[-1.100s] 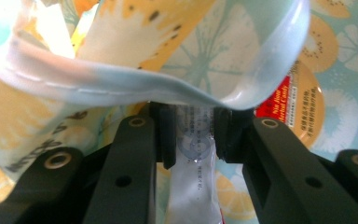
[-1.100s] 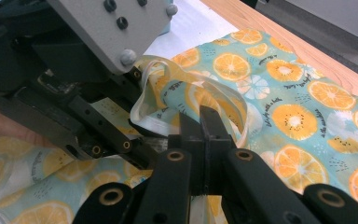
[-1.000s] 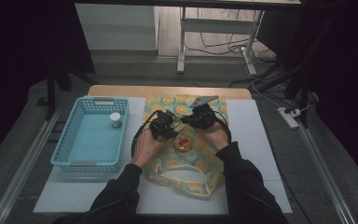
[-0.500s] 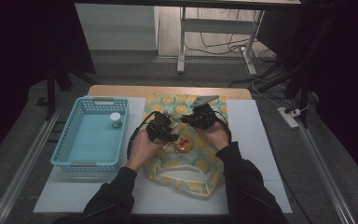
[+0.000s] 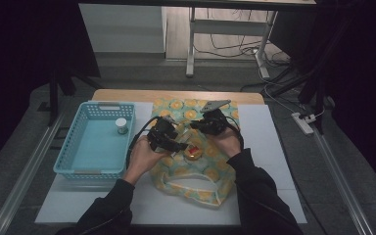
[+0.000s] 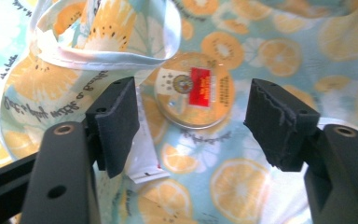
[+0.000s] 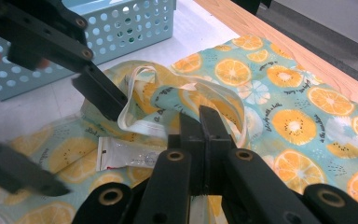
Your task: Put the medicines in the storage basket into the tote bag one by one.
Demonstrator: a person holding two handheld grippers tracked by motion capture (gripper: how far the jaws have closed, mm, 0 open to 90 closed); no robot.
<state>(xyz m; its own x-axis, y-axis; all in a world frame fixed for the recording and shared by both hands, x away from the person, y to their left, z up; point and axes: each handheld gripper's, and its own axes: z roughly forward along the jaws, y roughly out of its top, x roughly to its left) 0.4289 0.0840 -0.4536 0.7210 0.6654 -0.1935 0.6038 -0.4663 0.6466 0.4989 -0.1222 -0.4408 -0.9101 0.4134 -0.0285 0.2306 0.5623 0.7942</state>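
Left gripper [image 6: 191, 126], jaws spread wide, has edged down over the round tin [image 6: 194, 96] lying on the orange-print bag [image 5: 196, 169], beside a white sachet [image 7: 130, 156]. Right gripper [image 7: 200, 135] stays clamped on the bag's handle [image 7: 168, 100]. Tin pickup appears imminent.

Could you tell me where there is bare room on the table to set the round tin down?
Free: the blue basket floor in front of its small jar, and the white board right of the orange-print bag. Crowded: mid-bag, around the tin, sachet and both grippers.
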